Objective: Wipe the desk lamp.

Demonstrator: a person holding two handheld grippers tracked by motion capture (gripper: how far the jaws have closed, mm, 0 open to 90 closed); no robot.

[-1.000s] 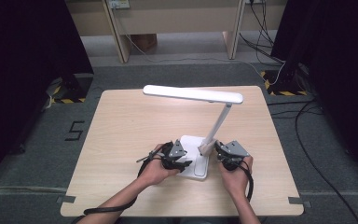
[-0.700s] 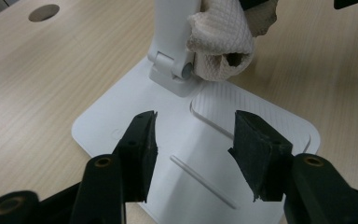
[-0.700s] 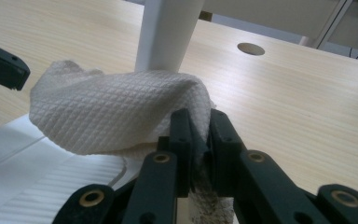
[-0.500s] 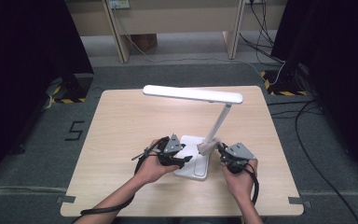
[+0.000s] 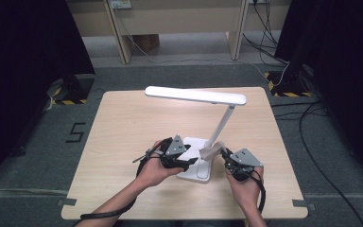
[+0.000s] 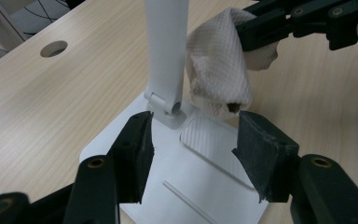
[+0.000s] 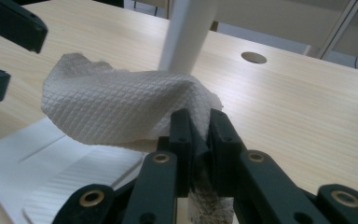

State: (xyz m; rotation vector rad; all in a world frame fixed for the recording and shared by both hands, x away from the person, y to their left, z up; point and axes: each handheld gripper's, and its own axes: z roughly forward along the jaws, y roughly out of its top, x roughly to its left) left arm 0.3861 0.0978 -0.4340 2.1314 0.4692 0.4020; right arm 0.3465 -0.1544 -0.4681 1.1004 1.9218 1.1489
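Note:
A white desk lamp stands on the table, its long head (image 5: 196, 95) carried on a slanted arm (image 5: 220, 125) above a flat base (image 5: 196, 170). My left gripper (image 5: 194, 162) hovers open over the base (image 6: 186, 182), facing the arm's hinge (image 6: 165, 100). Its jaws have just been opening, with nothing gripped between them. My right gripper (image 7: 199, 126) is shut on a crumpled white paper towel (image 7: 116, 107). The towel (image 6: 216, 70) hangs beside the foot of the arm (image 7: 189, 32), just above the base.
The lamp sits on a pale wooden table (image 5: 123, 127) with a round cable hole (image 7: 253, 57). A dark floor with cables (image 5: 321, 118) surrounds the table, and desk legs (image 5: 118, 28) stand behind it. Bare tabletop lies left of the lamp and behind it.
My left gripper has lifted slightly off the lamp base and its jaws stand wider. My right hand has shifted a little with the towel still in its grip.

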